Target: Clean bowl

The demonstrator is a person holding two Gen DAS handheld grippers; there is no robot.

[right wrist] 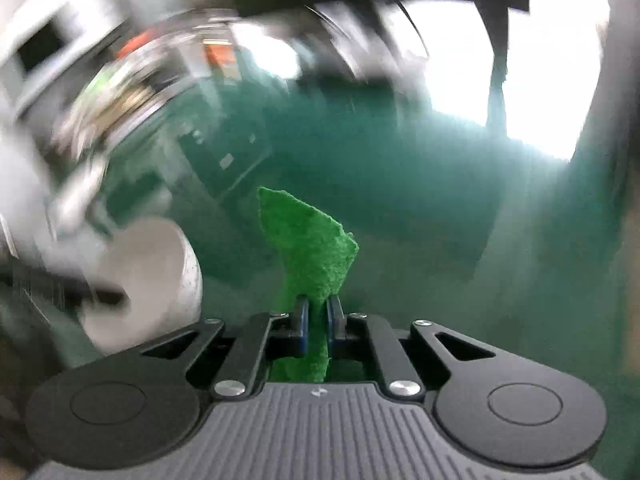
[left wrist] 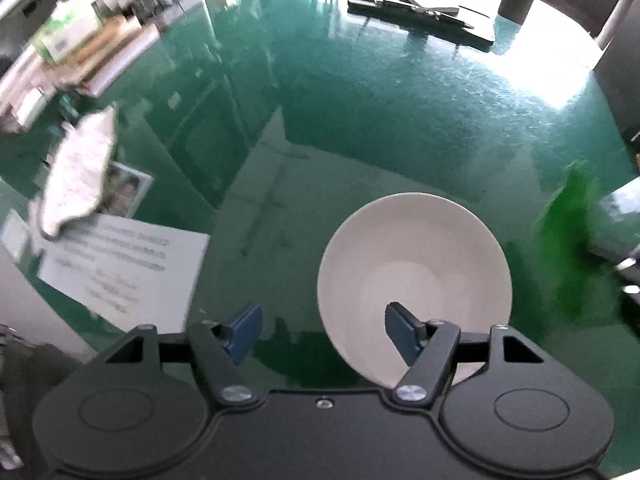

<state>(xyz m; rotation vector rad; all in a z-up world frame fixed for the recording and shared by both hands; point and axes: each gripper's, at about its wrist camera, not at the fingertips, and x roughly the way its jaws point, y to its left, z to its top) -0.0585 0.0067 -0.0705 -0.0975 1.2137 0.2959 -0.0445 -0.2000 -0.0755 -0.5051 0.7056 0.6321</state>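
Your left tongs (left wrist: 324,334) stand about half open and hold nothing; one pad overlaps the white bowl (left wrist: 416,276), which sits on the green counter (left wrist: 360,120) at four o'clock in that view. Your right tongs (right wrist: 318,320) are clamped on a green scouring pad (right wrist: 310,252); the bowl lies at nine o'clock there.

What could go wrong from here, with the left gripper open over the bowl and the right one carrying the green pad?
1. The bowl sits free on the glossy table; nothing lies between the open left gripper's fingers, so scrubbing may slide it.
2. One left finger hangs over the bowl and could knock the rim.
3. The right gripper pinches only the pad's lower end, and the right view is motion-blurred; the floppy pad could slip or miss the bowl.
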